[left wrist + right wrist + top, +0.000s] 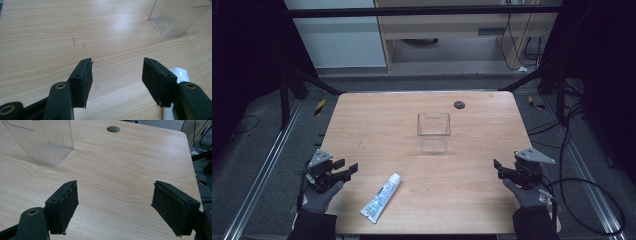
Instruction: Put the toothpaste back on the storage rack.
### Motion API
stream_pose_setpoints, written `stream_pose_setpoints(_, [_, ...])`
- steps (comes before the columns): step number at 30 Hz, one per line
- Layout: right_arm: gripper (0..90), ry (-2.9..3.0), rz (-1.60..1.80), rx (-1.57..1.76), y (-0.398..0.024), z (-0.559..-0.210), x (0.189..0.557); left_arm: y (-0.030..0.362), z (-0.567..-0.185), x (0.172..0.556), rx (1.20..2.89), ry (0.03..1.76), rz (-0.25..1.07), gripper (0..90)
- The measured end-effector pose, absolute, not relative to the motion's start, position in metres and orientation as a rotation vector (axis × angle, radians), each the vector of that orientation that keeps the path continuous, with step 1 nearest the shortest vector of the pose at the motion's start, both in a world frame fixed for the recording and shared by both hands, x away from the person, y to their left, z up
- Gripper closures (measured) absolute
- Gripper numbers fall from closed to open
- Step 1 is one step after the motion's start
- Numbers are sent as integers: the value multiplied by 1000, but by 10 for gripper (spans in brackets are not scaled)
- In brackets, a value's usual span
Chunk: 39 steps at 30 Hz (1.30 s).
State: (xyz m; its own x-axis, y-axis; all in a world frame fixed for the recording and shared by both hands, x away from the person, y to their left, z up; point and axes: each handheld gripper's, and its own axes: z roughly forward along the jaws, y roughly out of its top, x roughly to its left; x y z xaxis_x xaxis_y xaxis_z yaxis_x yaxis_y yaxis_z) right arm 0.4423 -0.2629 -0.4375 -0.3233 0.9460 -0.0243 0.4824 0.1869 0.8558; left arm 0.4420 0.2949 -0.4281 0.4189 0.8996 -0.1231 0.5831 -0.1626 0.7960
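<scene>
A white toothpaste tube (381, 197) lies flat near the table's front edge, cap end pointing up and right. A clear plastic box (434, 132) stands upright at the middle of the wooden table (377, 120). My left gripper (346, 169) hovers at the left edge, open, with nothing between its jaws; the tube's white cap (180, 73) peeks out behind its right jaw. My right gripper (497, 167) sits at the right edge, open and empty. The clear box (40, 138) shows at the upper left of the right gripper view and the box (175, 16) at the upper right of the left gripper view.
A round dark hole (459, 104) sits near the table's far right corner, also the hole (113, 129) in the right gripper view. Cables (592, 195) trail on the floor to the right. Metal frame bars (312, 80) flank the table.
</scene>
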Motion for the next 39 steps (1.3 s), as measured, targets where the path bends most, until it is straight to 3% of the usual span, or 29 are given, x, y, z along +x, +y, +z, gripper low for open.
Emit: stream_pose_setpoints(39, [237, 1937, 946, 1361, -248, -457, 449, 229, -428, 435, 2134, 1081, 370, 366])
